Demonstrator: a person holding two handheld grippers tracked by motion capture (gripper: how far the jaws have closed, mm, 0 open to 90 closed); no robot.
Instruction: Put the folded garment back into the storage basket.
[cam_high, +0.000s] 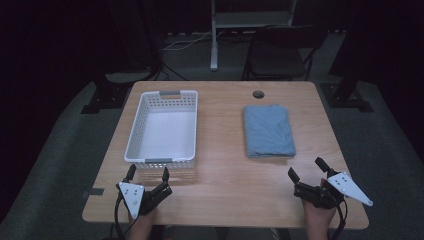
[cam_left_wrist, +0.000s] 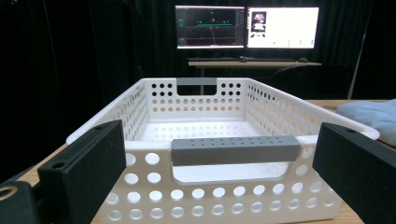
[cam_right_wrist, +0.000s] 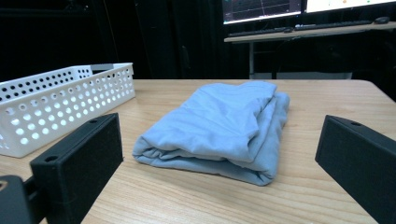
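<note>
Wooden table (cam_high: 225, 170), pale grain, with a round cable hole (cam_high: 258, 94) near the far edge. White perforated basket (cam_high: 162, 127) on the left half, grey handles at both short ends, nothing inside. Folded light-blue cloth (cam_high: 268, 131) on the right half, well apart from the basket. Beyond the far edge: a dark chair (cam_high: 279, 55) and two lit monitors (cam_left_wrist: 247, 27) on a second desk.
</note>
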